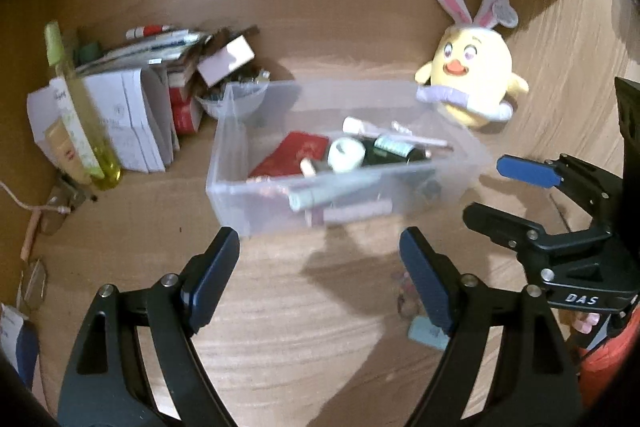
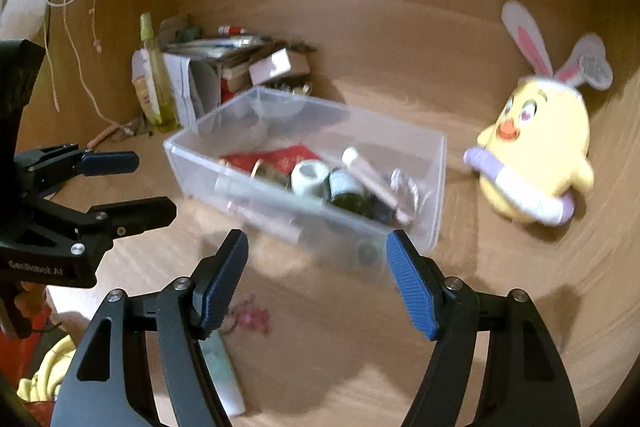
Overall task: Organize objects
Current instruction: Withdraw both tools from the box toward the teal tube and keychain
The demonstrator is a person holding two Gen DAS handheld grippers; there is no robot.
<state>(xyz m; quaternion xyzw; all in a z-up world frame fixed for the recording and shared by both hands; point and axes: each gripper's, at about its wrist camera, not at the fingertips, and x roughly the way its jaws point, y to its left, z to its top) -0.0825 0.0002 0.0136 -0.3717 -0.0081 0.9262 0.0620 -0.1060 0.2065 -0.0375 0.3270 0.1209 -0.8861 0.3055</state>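
Both the left gripper (image 1: pixel 320 267) and right gripper (image 2: pixel 316 267) are held with jaws wide and empty. The pale tube (image 2: pixel 224 375), lying below the right jaws on the tabletop (image 2: pixel 320 347), is best straddled squarely before closing, then released ahead into the clear bin (image 2: pixel 432 187).

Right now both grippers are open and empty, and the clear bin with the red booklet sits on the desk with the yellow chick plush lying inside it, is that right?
Not quite. The yellow chick plush stands outside the clear bin, beside it on the desk, as the right wrist view shows. The rest holds: the left gripper and right gripper are open and empty, and the red booklet lies in the bin.
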